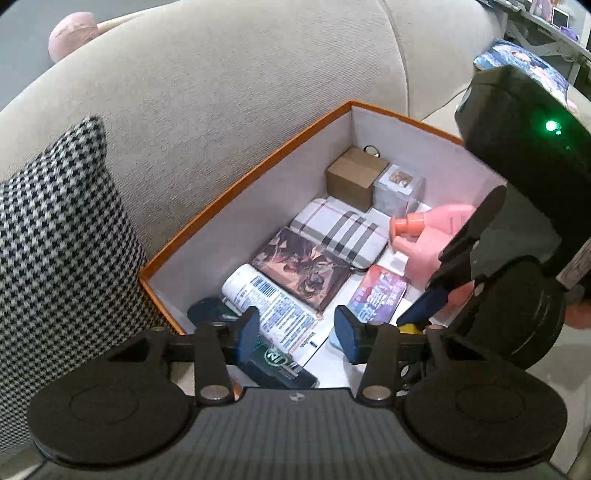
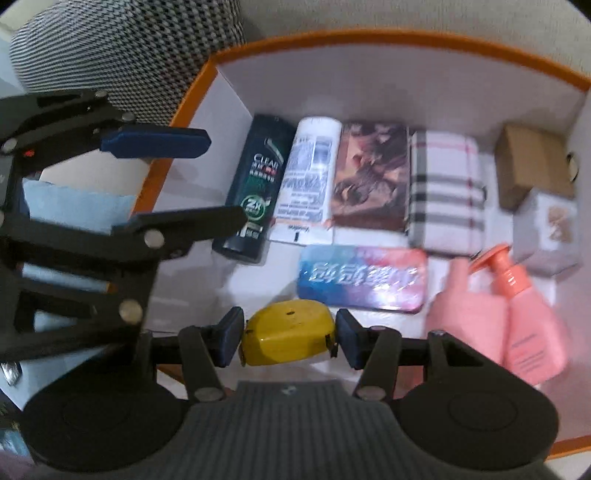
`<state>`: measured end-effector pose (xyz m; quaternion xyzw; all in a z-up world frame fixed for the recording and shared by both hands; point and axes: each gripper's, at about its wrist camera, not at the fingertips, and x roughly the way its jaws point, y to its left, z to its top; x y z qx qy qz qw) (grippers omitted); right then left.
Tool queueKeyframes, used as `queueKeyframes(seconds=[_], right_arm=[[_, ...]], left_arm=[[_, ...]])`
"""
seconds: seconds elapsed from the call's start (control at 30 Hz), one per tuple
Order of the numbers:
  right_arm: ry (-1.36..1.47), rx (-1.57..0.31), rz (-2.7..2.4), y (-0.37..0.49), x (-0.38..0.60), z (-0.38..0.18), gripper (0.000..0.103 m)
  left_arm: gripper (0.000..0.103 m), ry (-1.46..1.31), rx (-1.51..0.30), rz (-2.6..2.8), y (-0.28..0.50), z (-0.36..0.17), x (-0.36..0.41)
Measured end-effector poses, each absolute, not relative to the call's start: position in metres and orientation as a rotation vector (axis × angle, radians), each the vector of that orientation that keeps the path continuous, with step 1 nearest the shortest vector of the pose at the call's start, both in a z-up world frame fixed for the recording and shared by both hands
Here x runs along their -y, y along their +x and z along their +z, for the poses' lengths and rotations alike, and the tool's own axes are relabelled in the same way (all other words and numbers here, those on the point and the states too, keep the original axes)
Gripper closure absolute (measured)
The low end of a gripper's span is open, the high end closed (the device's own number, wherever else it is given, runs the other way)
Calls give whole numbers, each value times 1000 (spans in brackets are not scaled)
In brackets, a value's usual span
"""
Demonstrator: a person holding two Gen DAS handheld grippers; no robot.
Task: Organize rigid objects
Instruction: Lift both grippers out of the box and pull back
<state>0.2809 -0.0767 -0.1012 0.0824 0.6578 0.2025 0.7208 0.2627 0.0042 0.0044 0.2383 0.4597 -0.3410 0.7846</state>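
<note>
Orange-rimmed box (image 2: 369,35) sat on a beige sofa (image 1: 221,92), houndstooth cushion (image 1: 55,229) just beside its left wall. Right gripper (image 2: 290,338) pinched a yellow tape measure (image 2: 288,332) between its fingers (image 2: 231,336), held over the near edge of the box. Left gripper (image 1: 297,332) was empty, fingers (image 1: 249,330) spread partway with nothing between them, hanging over the box's near-left end.

Inside, back row left to right in the right wrist view: dark green shampoo bottle (image 2: 255,184), white tube (image 2: 306,177), brown illustrated box (image 2: 371,173), plaid case (image 2: 445,188), cardboard carton (image 2: 532,166). All lay flat, side by side, touching or nearly so. Grey cube box (image 2: 550,229) sat just in front of the carton. Blue-pink tin (image 2: 362,277) lay in front of the row, pink pump bottles (image 2: 517,314) to its right. Right wrist view was motion-blurred.
</note>
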Motion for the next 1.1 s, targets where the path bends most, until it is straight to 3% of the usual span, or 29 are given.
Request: queueKeyframes(seconds=[0.43,0.67,0.8,0.9,1.1], right_arm=[[243,-1507,434,283,58,-118,46],[250,-1490,414,280,67,-107,41],[234,-1451,396,276,76,-91,41],[232,-1402,393,274,85,-71,41],[178,-1251,339,266,116,-19,40]], left_arm=[[51,428,-990,-693,262,-3,-28],[48,374,-983,-658,257,8,-28],[47,341,-981,-639,256,17,-26],[39,297,-961,-614,254,35,-27],[38,279,-855,-473,239,76,-20]])
